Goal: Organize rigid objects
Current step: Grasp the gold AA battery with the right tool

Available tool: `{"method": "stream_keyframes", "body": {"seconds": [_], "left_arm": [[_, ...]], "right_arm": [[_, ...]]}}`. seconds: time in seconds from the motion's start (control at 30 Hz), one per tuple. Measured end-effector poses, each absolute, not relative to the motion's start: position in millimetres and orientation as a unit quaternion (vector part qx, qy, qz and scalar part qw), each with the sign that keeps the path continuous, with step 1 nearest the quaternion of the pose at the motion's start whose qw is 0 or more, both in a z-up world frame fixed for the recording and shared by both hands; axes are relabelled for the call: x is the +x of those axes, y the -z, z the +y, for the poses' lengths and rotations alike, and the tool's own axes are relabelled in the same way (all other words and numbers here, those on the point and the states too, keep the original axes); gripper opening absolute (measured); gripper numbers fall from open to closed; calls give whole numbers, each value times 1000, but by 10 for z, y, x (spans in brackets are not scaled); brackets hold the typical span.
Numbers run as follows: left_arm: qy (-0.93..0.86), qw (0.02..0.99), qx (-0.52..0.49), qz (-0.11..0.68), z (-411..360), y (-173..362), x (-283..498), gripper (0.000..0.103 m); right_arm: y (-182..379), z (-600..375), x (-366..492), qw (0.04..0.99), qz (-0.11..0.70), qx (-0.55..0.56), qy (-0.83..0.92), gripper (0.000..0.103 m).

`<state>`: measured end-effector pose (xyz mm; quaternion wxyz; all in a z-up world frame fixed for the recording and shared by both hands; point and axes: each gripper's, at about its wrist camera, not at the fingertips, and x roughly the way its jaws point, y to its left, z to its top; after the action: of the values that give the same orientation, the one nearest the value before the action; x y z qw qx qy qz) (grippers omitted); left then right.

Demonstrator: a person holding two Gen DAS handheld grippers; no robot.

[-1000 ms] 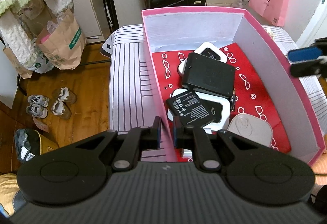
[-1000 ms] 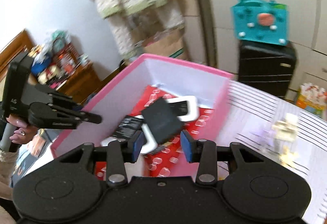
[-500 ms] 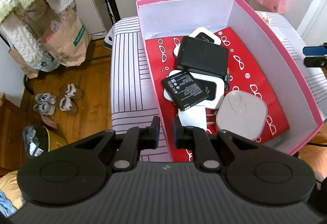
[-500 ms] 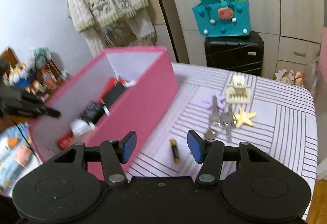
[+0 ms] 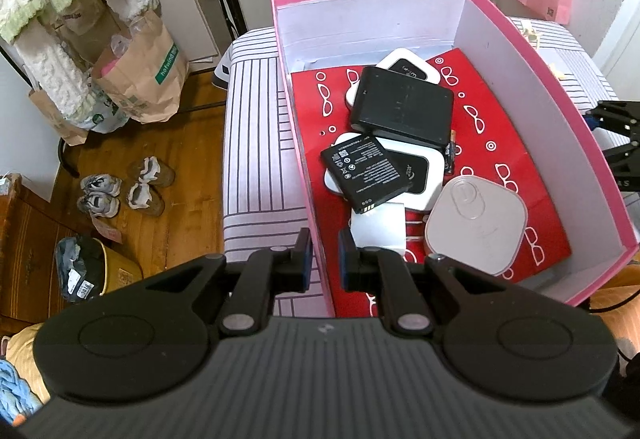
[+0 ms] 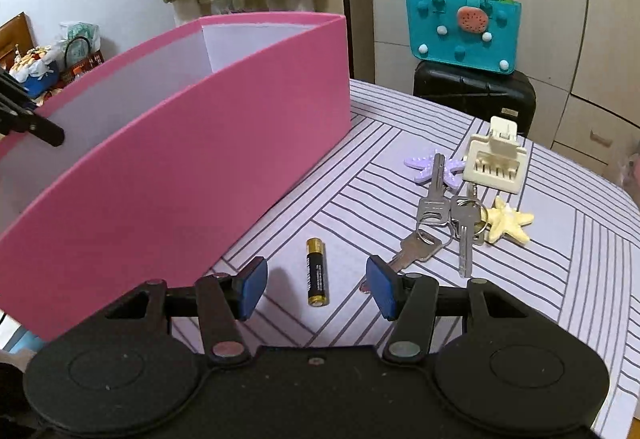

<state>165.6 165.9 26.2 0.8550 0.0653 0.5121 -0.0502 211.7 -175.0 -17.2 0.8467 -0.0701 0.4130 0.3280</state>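
A pink box [image 5: 568,111] with a red patterned floor holds a black battery pack [image 5: 402,107], a flat phone battery [image 5: 366,173], white devices and a grey rounded case [image 5: 476,225]. My left gripper [image 5: 323,265] is shut on the box's left wall near its front corner. In the right wrist view the pink box [image 6: 200,143] stands to the left. My right gripper [image 6: 316,289] is open and empty, low over the striped table, with a small black-and-gold battery [image 6: 316,266] lying between its fingers.
On the striped table [image 6: 520,299] lie a bunch of keys [image 6: 444,227], a cream hair clip [image 6: 496,161], a purple starfish [image 6: 430,167] and a yellow starfish [image 6: 508,225]. A teal bag on a black suitcase [image 6: 472,95] stands beyond the table edge.
My right gripper swung from over the box down to the table on its right side and opened wider; the battery now lies between its fingers. My left gripper kept its hold on the wall.
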Motion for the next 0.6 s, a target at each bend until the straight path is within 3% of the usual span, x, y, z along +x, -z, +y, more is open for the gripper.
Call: {"method": "stream_keyframes", "body": {"seconds": [0.2, 0.23, 0.3, 0.37, 0.6], "left_arm": [[55, 856, 74, 509, 1654, -270, 1639, 11], [56, 856, 75, 509, 1655, -269, 1636, 11], [59, 856, 75, 508, 1655, -266, 1633, 11], [61, 857, 74, 507, 1657, -265, 1632, 11], [69, 858, 73, 504, 1682, -265, 1626, 11]], "right_arm": [[201, -1695, 2144, 856, 406, -86, -310, 46], [206, -1675, 2142, 855, 406, -94, -308, 37], [207, -1632, 2105, 855, 399, -113, -310, 30], [190, -1580, 2052, 850, 396, -132, -320, 11], [54, -1611, 2057, 867, 392, -107, -288, 11]]}}
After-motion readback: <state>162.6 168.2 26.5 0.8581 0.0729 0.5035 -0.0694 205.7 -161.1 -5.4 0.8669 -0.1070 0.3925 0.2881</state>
